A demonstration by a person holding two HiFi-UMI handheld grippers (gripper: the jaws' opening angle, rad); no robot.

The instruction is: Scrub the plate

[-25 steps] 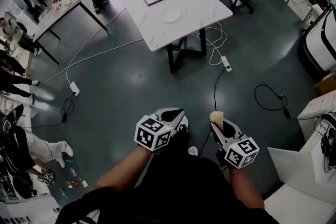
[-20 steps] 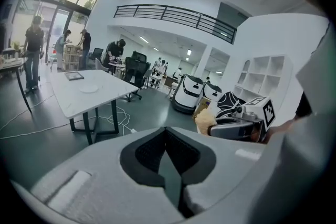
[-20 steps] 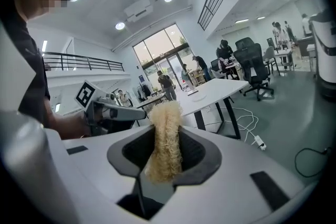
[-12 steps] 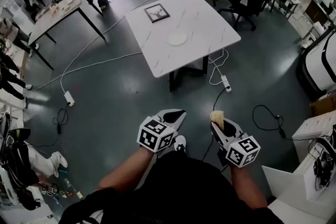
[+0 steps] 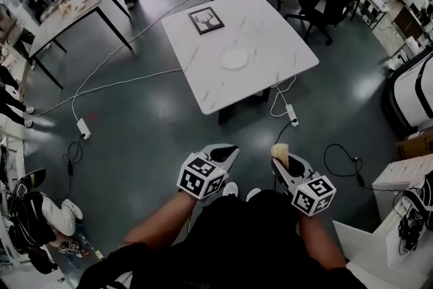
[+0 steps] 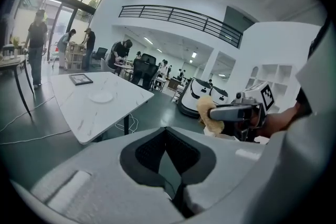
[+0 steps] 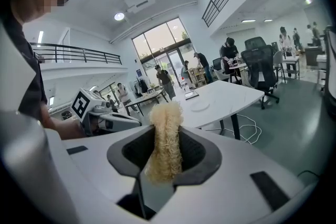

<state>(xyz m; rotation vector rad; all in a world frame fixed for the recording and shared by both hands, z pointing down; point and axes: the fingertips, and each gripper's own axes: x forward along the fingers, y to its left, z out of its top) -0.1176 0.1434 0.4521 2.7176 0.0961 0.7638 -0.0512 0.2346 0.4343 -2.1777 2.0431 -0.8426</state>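
Now we are carrying the left gripper (image 5: 220, 152) with jaws pressed together on nothing, while the right gripper (image 5: 281, 160) is clamping a loofah scrubber (image 5: 279, 149). The plate (image 5: 235, 59) on the table (image 5: 284, 44) is drawing nearer yet lying well ahead of both sets of fingers (image 5: 215, 147), so we are still approaching.

scrubber (image 7: 166, 136): coarse, fibrous, rough, loofah-like
plate (image 5: 234, 59): smooth, white, ceramic-looking
table (image 5: 270, 44): marble-patterned top, slight sheen
floor (image 5: 149, 125): smooth, glossy
left gripper (image 6: 166, 136): matt pale plastic shell, dark textured pads
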